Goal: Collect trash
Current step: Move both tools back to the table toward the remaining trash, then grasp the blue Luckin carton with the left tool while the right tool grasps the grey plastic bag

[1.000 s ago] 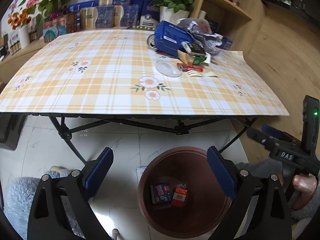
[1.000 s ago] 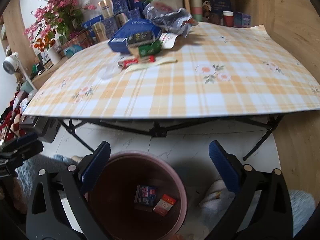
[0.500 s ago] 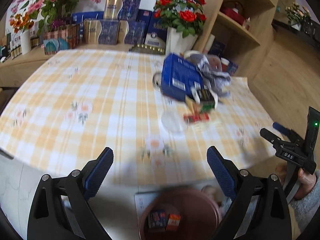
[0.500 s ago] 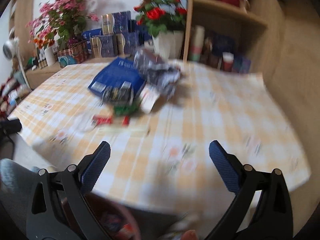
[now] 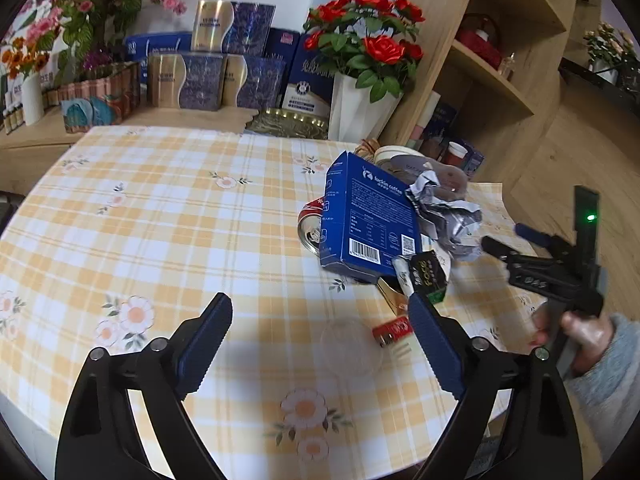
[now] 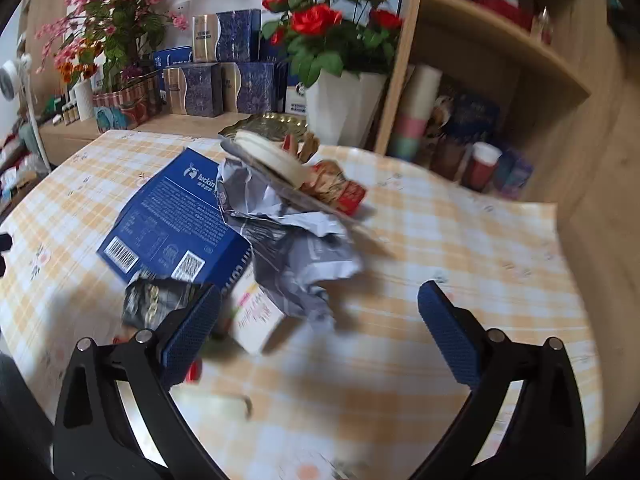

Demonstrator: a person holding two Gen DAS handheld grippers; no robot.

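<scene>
The left hand-held gripper (image 5: 320,340) hangs over the near part of the worktop (image 5: 160,216), which wears a yellow plaid cloth with flower prints; its jaws stand wide with nothing pressed between them, and they have just been closing a little. A clear round plastic lid (image 5: 350,346) lies flat on the cloth inside that gap, touched by neither pad. Just beside it at 3 o'clock sits a small red packet (image 5: 392,330), close against the right pad. The rest of the trash is heaped at 1 o'clock from this gripper: a blue coffee box (image 5: 370,220) lying tilted on a drinks can (image 5: 314,232), a small black and green box (image 5: 428,274) at its near corner, and crumpled grey wrapping (image 5: 448,216) at 3 o'clock of the box. The right hand-held gripper (image 6: 320,320) is likewise wide open and holds nothing (its view is somewhat blurred). Between and above its pads lies the crumpled grey wrapping (image 6: 288,248), with the blue coffee box (image 6: 176,224) at 10 o'clock and a small white carton (image 6: 256,320) just beside the left pad. A stack of paper plates and a snack wrapper (image 6: 304,176) rests on top of the heap at 12 o'clock. In the left view, the right hand-held gripper (image 5: 516,248) shows at 3 o'clock, gripped by a hand (image 5: 576,332) in a grey sleeve. A white vase of red roses (image 5: 360,92) stands beyond the far edge at 12 o'clock.
</scene>
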